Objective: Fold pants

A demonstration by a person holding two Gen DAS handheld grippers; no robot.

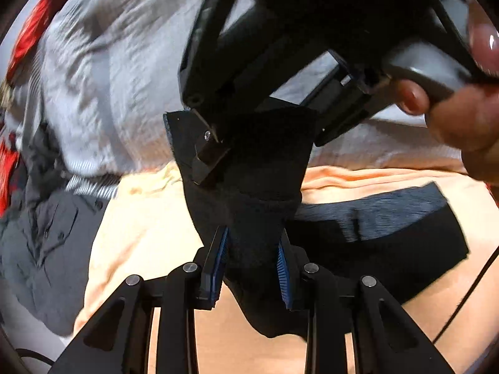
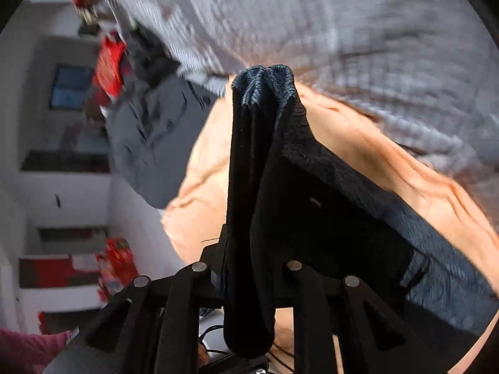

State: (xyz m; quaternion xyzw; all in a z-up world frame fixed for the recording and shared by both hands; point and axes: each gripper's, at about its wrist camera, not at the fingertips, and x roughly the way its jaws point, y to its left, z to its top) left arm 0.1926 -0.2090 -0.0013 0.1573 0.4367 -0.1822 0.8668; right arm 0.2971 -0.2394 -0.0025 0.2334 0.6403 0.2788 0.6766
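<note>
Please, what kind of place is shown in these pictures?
Probably a bedroom at home. The black pants lie on an orange sheet, a rumpled grey blanket and a grey shirt are heaped behind, and white shelves line the wall.

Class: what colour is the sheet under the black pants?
Pale orange sheet, clearest in the left wrist view.

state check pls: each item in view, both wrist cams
black pants: partly lifted, rest draped on the orange sheet
left hand-held gripper: shut on black pants
right hand-held gripper: shut on black pants, fabric bunched between its fingers
orange sheet: spread flat, wrinkled
grey garment: crumpled, unfolded
white striped cloth: rumpled heap
</note>
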